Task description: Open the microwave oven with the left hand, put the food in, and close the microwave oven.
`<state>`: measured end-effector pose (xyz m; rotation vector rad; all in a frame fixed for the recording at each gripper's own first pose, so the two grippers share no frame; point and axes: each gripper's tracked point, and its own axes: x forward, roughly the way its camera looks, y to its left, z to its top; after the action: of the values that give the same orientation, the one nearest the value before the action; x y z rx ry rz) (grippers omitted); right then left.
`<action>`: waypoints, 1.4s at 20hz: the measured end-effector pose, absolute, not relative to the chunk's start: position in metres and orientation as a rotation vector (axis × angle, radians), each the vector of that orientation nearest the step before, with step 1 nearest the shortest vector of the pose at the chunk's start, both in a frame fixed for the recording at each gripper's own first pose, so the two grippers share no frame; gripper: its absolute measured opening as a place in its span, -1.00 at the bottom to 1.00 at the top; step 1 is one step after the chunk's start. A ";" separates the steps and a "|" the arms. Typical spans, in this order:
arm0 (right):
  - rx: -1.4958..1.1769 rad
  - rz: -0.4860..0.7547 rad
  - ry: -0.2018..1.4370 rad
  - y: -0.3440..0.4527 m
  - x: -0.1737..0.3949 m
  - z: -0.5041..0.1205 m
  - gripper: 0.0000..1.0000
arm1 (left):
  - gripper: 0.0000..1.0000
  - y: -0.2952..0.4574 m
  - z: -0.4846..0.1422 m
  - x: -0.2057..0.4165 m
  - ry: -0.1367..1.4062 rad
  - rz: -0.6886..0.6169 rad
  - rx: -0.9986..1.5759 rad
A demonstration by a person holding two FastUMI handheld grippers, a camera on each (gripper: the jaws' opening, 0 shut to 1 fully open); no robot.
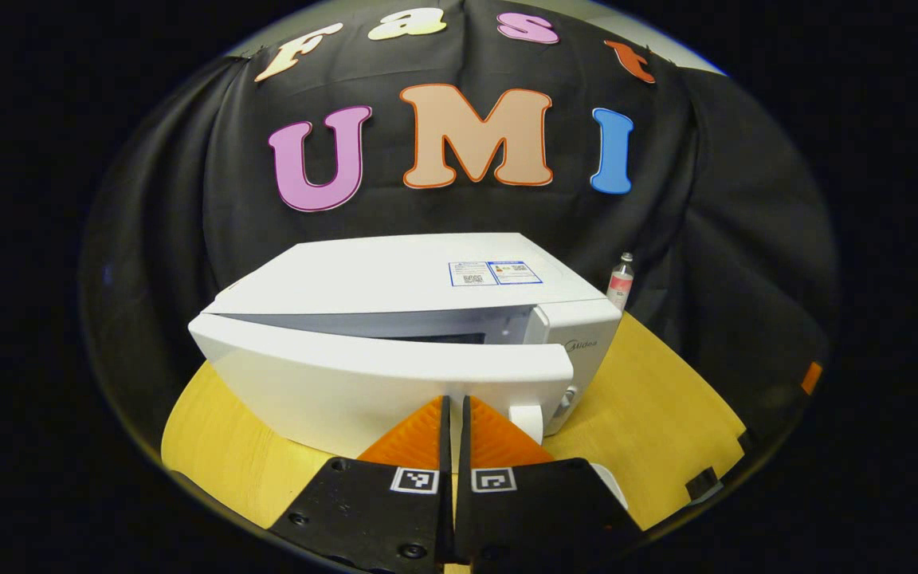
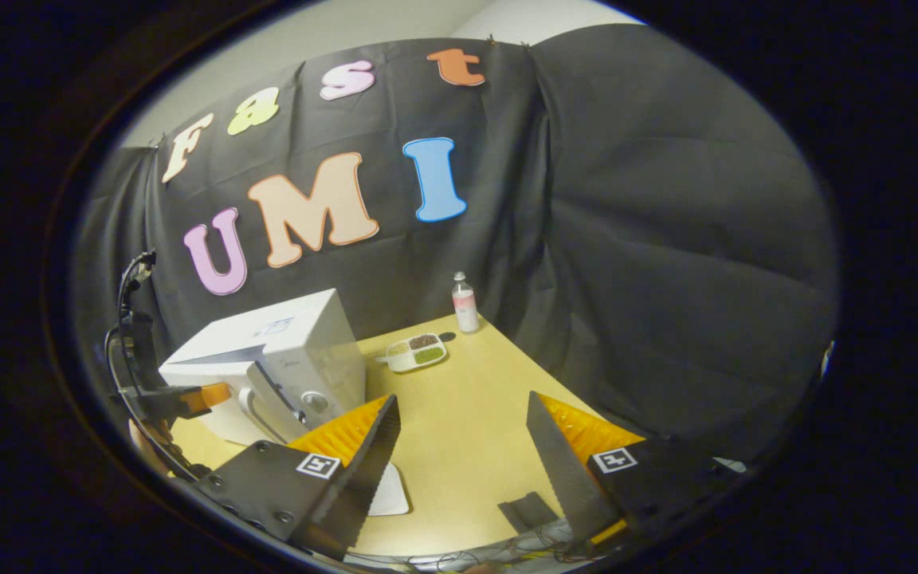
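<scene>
Microwave (image 1: pixel 395 343) is sitting on the yellow table (image 1: pixel 658 399) w/ its door (image 1: pixel 379 383) hanging partly ajar. Left gripper (image 1: pixel 454 418) is pressing up at the door's edge, fingers nearly together w/ just a thin gap, can't tell if anything's pinched. Right gripper (image 2: pixel 463 434) is hovering over the table, fingers spread wide, holding nothing. Food tray (image 2: pixel 415 351) is lying around 12 o'clock from it, bottle (image 2: pixel 464 302) just past at 1 o'clock.

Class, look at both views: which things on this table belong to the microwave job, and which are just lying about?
Belong to the job:
microwave oven, door ajar
food tray
left tongs, shut
right tongs, open

Lying about:
small bottle
white pad on the table
</scene>
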<state>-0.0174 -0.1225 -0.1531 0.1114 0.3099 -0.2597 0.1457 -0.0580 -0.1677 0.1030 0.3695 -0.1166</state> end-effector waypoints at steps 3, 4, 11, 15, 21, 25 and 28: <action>0.122 -0.256 0.297 -0.121 -0.013 -0.152 0.83 | -0.98 -0.067 -0.165 0.154 0.362 -0.116 0.085; 0.121 -0.253 0.297 -0.121 -0.012 -0.152 0.83 | -0.99 -0.068 -0.164 0.156 0.358 -0.117 0.085; 0.101 -0.261 0.292 -0.123 -0.008 -0.152 0.83 | -0.91 -0.071 -0.162 0.174 0.344 -0.094 0.063; 0.092 -0.277 0.291 -0.126 -0.007 -0.151 0.83 | -0.99 -0.069 -0.163 0.178 0.339 -0.073 0.013; 0.042 -0.260 0.310 -0.117 -0.001 -0.146 0.83 | -0.99 -0.069 -0.161 0.180 0.335 -0.077 -0.045; 0.077 -0.230 0.290 -0.103 0.003 -0.130 0.83 | -0.96 -0.067 -0.167 0.185 0.347 -0.054 -0.079; 0.040 -0.213 0.275 -0.099 0.003 -0.118 0.83 | -0.99 -0.068 -0.162 0.185 0.342 -0.084 -0.085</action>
<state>0.0032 -0.0993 -0.1180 0.0397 0.2752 -0.2129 0.1849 -0.0681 -0.1619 -0.0850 0.3422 -0.0842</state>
